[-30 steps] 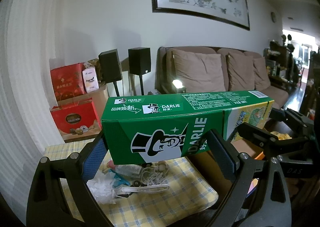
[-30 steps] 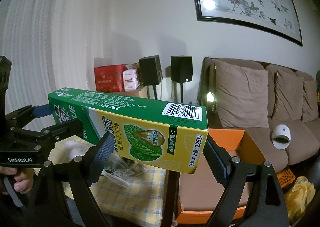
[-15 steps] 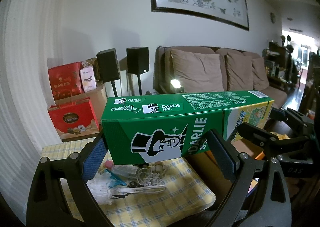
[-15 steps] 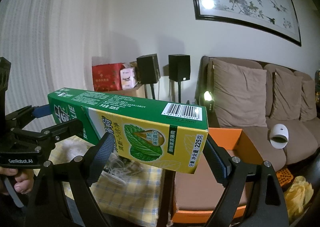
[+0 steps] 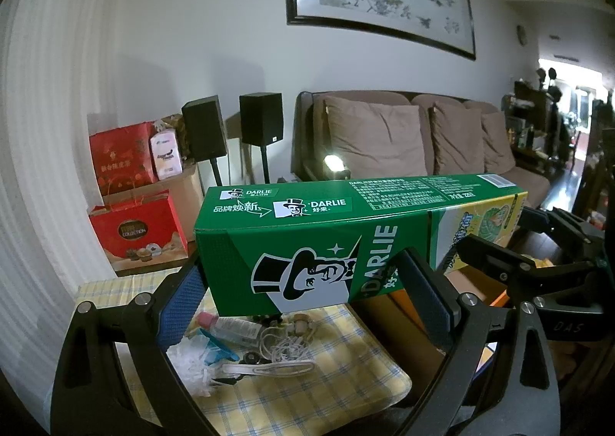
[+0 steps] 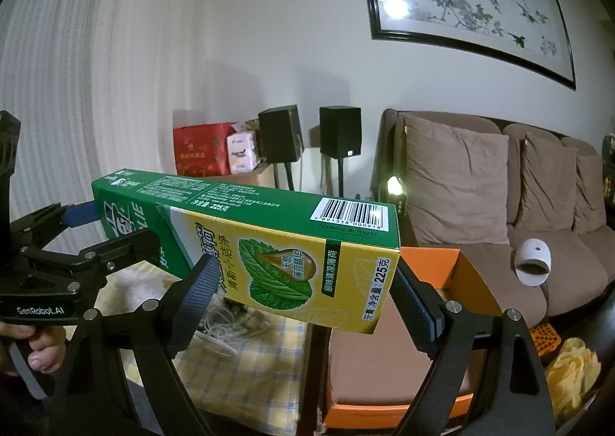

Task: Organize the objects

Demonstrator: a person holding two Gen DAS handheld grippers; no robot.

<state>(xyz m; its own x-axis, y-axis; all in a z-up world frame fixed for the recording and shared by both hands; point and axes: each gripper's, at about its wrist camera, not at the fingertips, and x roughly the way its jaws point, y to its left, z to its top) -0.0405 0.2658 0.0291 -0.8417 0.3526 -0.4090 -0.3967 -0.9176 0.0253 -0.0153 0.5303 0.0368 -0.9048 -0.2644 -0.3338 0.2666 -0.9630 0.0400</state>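
Now the toothpaste box (image 5: 346, 243) spans both: left gripper (image 5: 303, 301) and right gripper (image 6: 303, 301) each clamp one end.

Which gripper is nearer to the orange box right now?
Right. The right gripper holds the yellow end of the toothpaste box just above the orange box. The left gripper holds the green end, over the checked cloth beside it.

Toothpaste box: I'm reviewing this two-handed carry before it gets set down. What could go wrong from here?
1. The Darlie toothpaste box is thin carton held at both ends by the left gripper and right gripper; squeezing could dent it.
2. If one grip loosens, it may drop onto the tangled earphones below.
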